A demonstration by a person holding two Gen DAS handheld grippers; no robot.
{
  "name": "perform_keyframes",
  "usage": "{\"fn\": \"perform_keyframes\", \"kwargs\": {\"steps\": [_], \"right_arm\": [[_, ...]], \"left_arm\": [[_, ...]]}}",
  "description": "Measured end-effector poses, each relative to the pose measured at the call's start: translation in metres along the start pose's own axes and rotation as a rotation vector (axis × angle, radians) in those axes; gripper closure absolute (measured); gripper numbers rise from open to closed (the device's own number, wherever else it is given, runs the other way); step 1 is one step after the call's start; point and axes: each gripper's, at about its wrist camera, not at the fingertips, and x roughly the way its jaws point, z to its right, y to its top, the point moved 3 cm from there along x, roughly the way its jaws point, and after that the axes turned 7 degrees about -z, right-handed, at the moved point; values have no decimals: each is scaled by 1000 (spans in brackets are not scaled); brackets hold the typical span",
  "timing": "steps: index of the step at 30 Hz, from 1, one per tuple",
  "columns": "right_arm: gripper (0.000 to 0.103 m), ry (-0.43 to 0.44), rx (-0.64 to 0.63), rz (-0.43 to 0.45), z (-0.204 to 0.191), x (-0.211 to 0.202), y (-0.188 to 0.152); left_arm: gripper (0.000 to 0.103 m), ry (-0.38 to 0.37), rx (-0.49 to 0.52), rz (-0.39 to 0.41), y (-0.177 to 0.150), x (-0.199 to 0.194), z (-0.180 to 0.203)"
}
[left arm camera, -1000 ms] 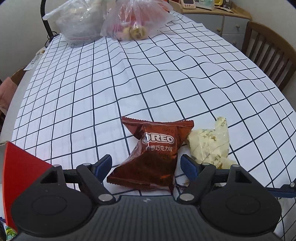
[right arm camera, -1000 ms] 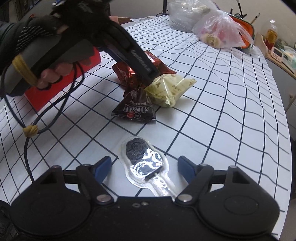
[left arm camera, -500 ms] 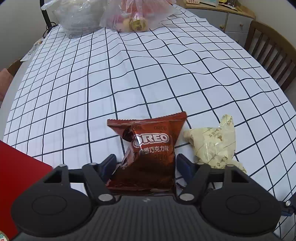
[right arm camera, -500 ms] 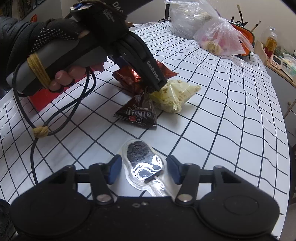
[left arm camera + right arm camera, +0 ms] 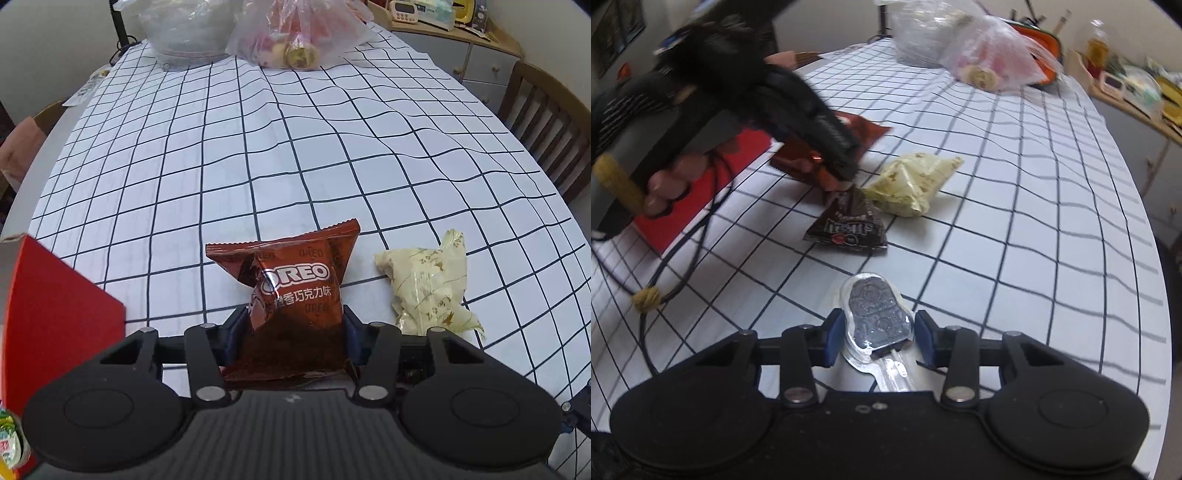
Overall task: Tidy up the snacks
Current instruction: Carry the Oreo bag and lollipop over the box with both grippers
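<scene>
Snacks sit low in both frames on the white grid-pattern tablecloth (image 5: 258, 147). Far left in the left wrist view there's a flat red box (image 5: 55, 306); the left gripper (image 5: 291, 336) pinches the shiny brown Oreo packet (image 5: 295, 295) at bottom centre, pale yellow wrapped snack (image 5: 428, 284) to its right. Right wrist view: brown M&M's pouch (image 5: 849, 225) mid-frame, right gripper (image 5: 877, 338) clamped on the clear-wrapped chocolate lollipop (image 5: 875, 314).

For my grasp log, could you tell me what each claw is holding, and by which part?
Left claw: the Oreo packet, pinched across its lower half. Right claw: the clear-wrapped chocolate lollipop, across its head.
</scene>
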Motion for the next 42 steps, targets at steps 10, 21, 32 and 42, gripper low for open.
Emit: {"fn": "perform_keyframes", "kwargs": {"steps": [10, 21, 32, 42], "right_arm": [[63, -19, 137, 46, 5, -27, -7], [63, -45, 169, 123, -25, -75, 11], [63, -5, 107, 219, -90, -107, 55], [63, 26, 10, 241, -161, -100, 98]], "left_arm": [[52, -41, -32, 37, -27, -47, -12], [52, -71, -65, 88, -62, -104, -44], [52, -65, -95, 173, -82, -158, -98], [52, -22, -144, 224, -98, -183, -168]]}}
